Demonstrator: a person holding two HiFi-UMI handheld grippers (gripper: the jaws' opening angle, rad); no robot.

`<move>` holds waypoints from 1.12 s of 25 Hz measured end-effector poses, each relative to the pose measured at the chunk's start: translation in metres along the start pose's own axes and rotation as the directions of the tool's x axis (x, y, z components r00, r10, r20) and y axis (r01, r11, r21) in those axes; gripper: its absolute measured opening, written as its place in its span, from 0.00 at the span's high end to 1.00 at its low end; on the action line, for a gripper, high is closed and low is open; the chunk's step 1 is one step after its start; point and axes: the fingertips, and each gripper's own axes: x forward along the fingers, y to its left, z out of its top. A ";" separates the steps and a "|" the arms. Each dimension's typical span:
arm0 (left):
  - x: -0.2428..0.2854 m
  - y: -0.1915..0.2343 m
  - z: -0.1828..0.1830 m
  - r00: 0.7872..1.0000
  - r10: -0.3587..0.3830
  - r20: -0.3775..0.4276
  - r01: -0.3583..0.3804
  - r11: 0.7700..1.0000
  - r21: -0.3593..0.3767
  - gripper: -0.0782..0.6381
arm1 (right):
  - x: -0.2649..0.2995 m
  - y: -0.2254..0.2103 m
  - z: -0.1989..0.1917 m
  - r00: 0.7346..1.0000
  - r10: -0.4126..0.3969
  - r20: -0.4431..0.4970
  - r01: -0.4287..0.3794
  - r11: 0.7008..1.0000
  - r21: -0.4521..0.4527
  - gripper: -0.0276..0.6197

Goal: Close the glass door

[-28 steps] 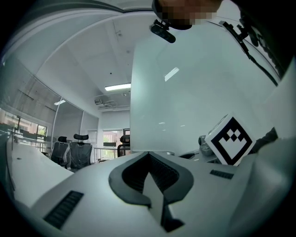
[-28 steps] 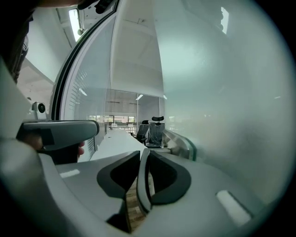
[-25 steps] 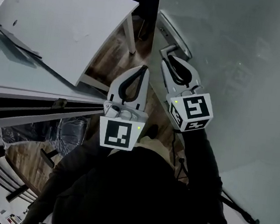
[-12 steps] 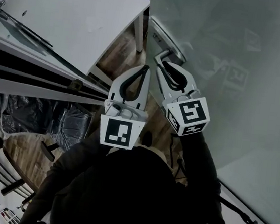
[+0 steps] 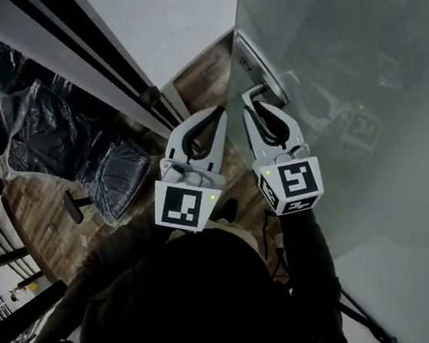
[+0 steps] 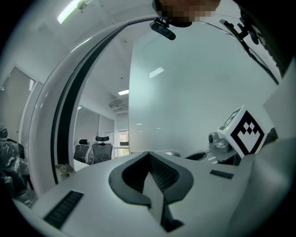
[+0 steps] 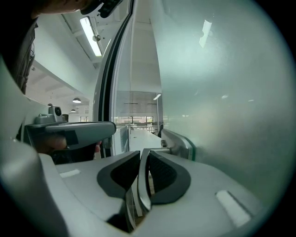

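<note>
Within the last second the dark door frame [image 5: 84, 30] has swept across ahead-left of your left tool [image 5: 221, 113], so the glass door [image 5: 381, 79] seems to be swinging closed, with its handle [image 5: 251, 94] clenched in your right tool [image 5: 257, 111], your right arm [image 5: 306, 248] stretched forward, and the left tool pressed together, empty, just beside it.

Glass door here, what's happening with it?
A person holds a gripper in each hand. The right gripper is clamped on the handle of the glass door. The left gripper, shut and empty, hovers beside it. A gap shows between door and frame, so it is not yet closed.
</note>
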 end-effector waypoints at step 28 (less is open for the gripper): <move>-0.118 0.029 -0.011 0.992 0.120 -0.027 -0.120 0.993 0.021 0.90 | -0.002 0.134 -0.011 0.986 0.167 0.024 -0.167 0.986 -0.010 0.86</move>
